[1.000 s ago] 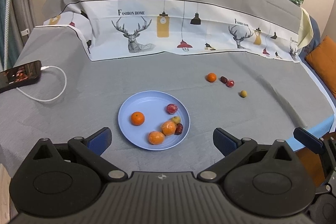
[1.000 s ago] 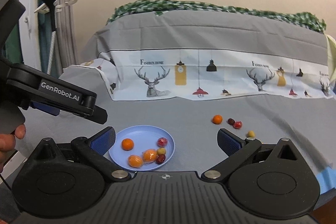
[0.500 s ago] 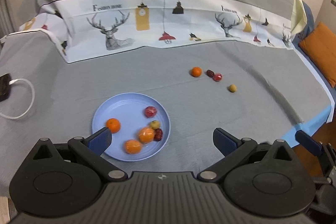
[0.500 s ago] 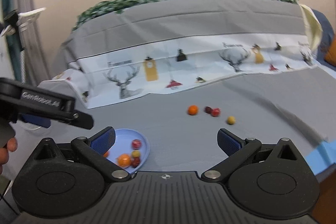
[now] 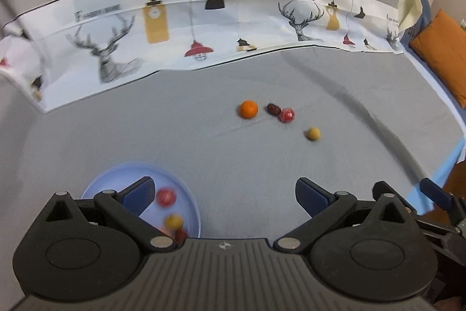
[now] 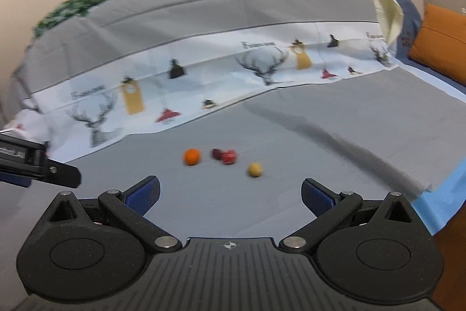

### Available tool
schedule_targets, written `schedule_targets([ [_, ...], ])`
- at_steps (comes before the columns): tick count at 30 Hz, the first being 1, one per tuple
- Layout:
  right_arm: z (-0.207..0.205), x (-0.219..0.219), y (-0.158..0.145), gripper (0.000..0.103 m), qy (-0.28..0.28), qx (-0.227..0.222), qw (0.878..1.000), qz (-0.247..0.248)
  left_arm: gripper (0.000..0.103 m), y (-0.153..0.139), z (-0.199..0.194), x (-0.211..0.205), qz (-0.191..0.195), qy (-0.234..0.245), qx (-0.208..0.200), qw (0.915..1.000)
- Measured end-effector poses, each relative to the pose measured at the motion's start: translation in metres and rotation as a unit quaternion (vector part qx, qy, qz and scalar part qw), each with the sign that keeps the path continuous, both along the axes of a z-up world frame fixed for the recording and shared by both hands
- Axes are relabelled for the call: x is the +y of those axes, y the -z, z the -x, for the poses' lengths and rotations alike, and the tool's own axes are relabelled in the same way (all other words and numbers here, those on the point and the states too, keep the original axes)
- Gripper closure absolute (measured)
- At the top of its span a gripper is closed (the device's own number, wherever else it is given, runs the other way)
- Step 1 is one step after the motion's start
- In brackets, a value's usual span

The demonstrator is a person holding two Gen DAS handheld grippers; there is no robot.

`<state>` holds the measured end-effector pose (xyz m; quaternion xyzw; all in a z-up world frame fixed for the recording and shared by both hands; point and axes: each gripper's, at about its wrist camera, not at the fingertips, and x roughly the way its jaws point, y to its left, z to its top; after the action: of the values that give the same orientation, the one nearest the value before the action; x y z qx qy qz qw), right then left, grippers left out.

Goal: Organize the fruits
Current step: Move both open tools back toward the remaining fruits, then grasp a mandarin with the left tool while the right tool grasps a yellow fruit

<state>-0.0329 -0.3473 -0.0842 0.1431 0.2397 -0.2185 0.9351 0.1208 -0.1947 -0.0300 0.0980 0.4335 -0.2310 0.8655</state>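
Both views blurred. Left wrist view, far left: round pale-blue plastic plate on the grey woven bed cover, partly hidden behind the left tool. Visible on the plate: a small red fruit, a small yellow fruit, and a dark red piece at the lower rim, barely showing. Left tool: blue-padded fingers spread wide apart, nothing between them; left finger overlaps the plate in view, right finger over bare cover. Further right and farther back, well apart from the plate, four loose fruits lie on the cover: a round orange citrus fruit, then a dark maroon oval fruit touching or just beside a shiny red round fruit, then a small yellow-brown round fruit a little nearer and to the right. Behind them, white printed cloth with deer heads and hanging lamps draped along the back. Far right: orange cushion. Right wrist view: the left tool's black arm enters at the left edge. Same four fruits ahead, same order: citrus, maroon, red, yellow-brown. Right tool: fingers wide apart, empty, above bare cover short of the fruits. Plate not in this view.
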Motion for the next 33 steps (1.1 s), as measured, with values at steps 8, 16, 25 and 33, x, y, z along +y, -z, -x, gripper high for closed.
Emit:
schedule_targets([
  [8, -0.089, -0.065, 0.06, 0.001, 0.026, 0.054, 0.998, -0.017, 0.0, 0.071, -0.1, -0.081, -0.042, 0.037, 0.007, 0.9984],
  [16, -0.172, -0.094, 0.118, 0.001, 0.032, 0.101, 0.994, -0.032, 0.0, 0.145, -0.185, -0.131, -0.06, 0.037, 0.062, 0.9956],
  [25, -0.197, -0.094, 0.152, 0.001, 0.036, 0.128, 0.991, 0.015, 0.0, 0.182, -0.215, -0.166, -0.098, 0.045, 0.061, 0.9923],
  [33, -0.187, -0.088, 0.14, 0.075, 0.029, 0.103, 0.994, 0.014, 0.066, 0.165, -0.203, -0.167, -0.066, 0.083, 0.034, 0.9938],
])
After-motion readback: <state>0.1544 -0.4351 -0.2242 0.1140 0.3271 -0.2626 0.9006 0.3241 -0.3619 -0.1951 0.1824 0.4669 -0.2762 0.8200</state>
